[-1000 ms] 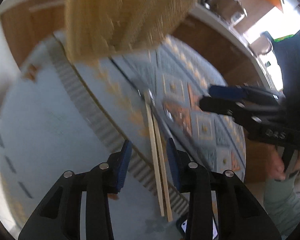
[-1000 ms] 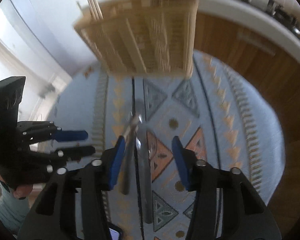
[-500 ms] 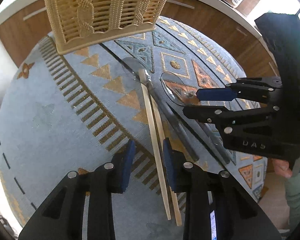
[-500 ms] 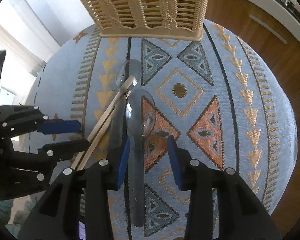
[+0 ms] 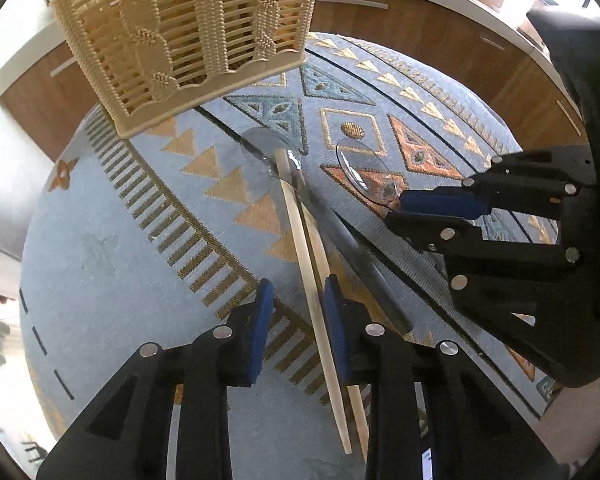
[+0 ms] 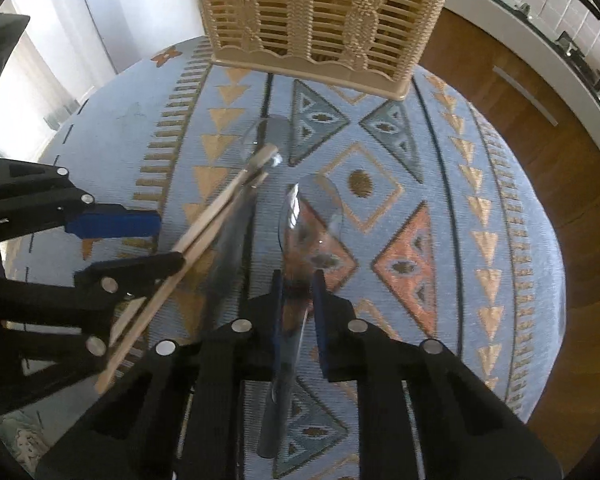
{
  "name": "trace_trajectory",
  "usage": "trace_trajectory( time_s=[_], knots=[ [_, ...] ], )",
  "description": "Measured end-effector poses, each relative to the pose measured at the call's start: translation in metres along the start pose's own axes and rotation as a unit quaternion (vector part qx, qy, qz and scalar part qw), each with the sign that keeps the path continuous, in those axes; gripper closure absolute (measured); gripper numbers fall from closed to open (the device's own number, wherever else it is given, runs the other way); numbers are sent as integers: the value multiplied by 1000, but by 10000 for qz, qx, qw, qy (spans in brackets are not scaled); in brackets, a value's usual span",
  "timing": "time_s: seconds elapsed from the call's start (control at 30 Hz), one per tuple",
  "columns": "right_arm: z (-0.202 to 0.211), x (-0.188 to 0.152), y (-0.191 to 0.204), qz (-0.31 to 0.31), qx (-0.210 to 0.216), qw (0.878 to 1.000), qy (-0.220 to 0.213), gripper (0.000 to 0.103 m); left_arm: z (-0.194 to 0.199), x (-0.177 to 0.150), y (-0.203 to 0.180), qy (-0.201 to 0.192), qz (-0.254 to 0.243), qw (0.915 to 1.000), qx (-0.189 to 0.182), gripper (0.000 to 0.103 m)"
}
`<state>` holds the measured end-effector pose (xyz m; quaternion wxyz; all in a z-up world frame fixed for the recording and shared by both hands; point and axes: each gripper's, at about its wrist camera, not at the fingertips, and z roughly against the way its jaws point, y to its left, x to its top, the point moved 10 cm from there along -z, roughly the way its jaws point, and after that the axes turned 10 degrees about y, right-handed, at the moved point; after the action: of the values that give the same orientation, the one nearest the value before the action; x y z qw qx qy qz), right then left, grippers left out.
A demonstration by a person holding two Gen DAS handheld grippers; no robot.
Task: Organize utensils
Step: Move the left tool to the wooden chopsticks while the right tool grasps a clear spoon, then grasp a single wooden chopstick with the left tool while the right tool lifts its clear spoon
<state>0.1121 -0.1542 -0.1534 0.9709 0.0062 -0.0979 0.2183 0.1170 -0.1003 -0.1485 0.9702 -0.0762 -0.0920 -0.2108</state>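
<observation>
Utensils: two chopsticks [image 5: 300,240], two clear spoons [image 6: 308,224], one basket [image 5: 188,32].

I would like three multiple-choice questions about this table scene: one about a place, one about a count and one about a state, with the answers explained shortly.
1. Where does the basket stand?
A) beyond the utensils, on the far part of the cloth
B) between the two tools
C) on the floor

2. How many wooden chopsticks lie on the cloth?
A) one
B) two
C) four

3. What is between the pads of the right tool?
A) nothing
B) a chopstick
C) the handle of a clear spoon

Answers:
1 A: it rises behind the spoon bowls in both views.
2 B: two pale sticks lie side by side.
3 C: the jaws have just been closing, and the pads press on the handle.
</observation>
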Motion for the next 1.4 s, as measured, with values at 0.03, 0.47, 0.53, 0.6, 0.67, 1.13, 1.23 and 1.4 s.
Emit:
trace_trajectory(
  time_s=[0.03, 0.47, 0.53, 0.6, 0.67, 1.13, 1.23, 1.4],
  knots=[
    [0, 0, -3, -36, 3, 10000, 2, 92, 0, 1, 2, 7, 38, 10000, -16, 81],
    [-1, -11, -21, -282, 157, 9994, 98, 92, -1, 15, -1, 84, -19, 9996, 273, 86],
    [-1, -10, -21, -307, 187, 9993, 131, 92, -2, 18, -3, 67, -94, 9991, 416, 90],
    [0, -11, -23, -406, 269, 9987, 120, 92, -1, 18, -3, -2, -84, 9988, 477, 99],
    [2, -11, -25, -517, 300, 9982, 92, 92, 1, 16, 3, -101, 186, 9994, 264, 100],
    [-1, -19, -41, -849, 180, 9961, 176, 91, 23, -33, 80, -392, 1376, 9897, -6, 98],
    [-6, -11, -35, -894, 484, 9944, 299, 75, 21, -26, 80, -264, 1263, 9915, -163, 95],
    [2, 2, -51, -892, 330, 9952, 225, 52, 17, -6, 85, 66, 941, 9949, -343, 88]
  ],
)
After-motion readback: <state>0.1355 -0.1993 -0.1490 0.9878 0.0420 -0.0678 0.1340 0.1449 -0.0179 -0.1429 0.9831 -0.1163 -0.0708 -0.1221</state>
